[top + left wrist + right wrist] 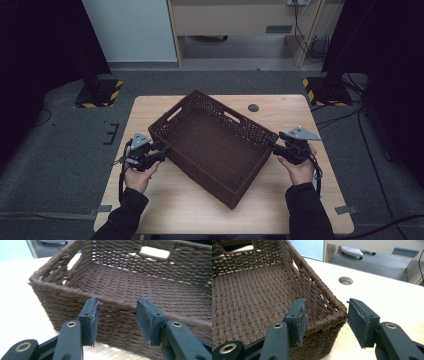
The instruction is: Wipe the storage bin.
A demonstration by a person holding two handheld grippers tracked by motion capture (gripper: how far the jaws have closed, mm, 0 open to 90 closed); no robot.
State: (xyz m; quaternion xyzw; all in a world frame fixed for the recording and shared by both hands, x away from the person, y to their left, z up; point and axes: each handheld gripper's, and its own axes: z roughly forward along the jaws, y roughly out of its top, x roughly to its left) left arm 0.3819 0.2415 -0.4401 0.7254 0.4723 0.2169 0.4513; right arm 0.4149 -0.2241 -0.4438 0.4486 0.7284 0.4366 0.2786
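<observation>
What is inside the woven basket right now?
Nothing: the basket shows a bare woven floor in all views. The strip under its near wall is hidden from the high view, and the table beneath is covered.

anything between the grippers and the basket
Nothing visible. The left gripper faces the basket wall with open jaws; the right gripper has open jaws straddling a corner of its rim, with no other thing between.
</observation>
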